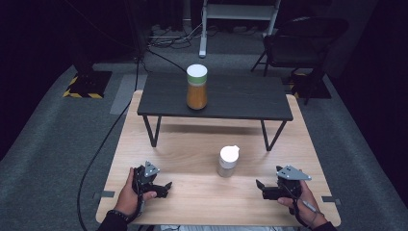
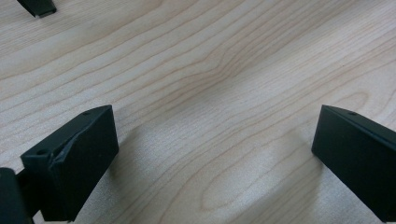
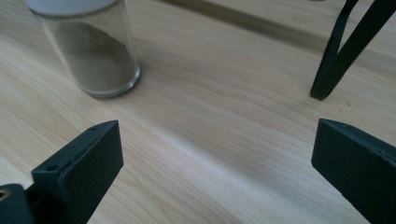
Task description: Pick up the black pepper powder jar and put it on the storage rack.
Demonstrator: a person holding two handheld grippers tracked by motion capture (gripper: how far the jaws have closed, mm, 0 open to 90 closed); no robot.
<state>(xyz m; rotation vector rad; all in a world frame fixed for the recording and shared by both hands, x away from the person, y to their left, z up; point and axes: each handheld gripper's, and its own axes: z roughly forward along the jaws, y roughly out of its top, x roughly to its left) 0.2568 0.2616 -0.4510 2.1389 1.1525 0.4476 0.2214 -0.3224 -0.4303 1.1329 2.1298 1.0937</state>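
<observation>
A small glass shaker with a white cap and grey-brown powder stands on the light wooden table, between my two grippers and slightly beyond them. A taller jar of orange powder with a white and green lid stands on a low black shelf. My left gripper rests near the front left, open, with bare wood between its jaws. My right gripper sits at the front right, open and empty. In the right gripper view the shaker stands ahead to the left, apart from the jaws.
The black shelf stands on thin black legs across the table's far half; one leg shows in the right gripper view. A black chair and cables lie on the grey floor beyond. The other gripper's jaw tip shows far off.
</observation>
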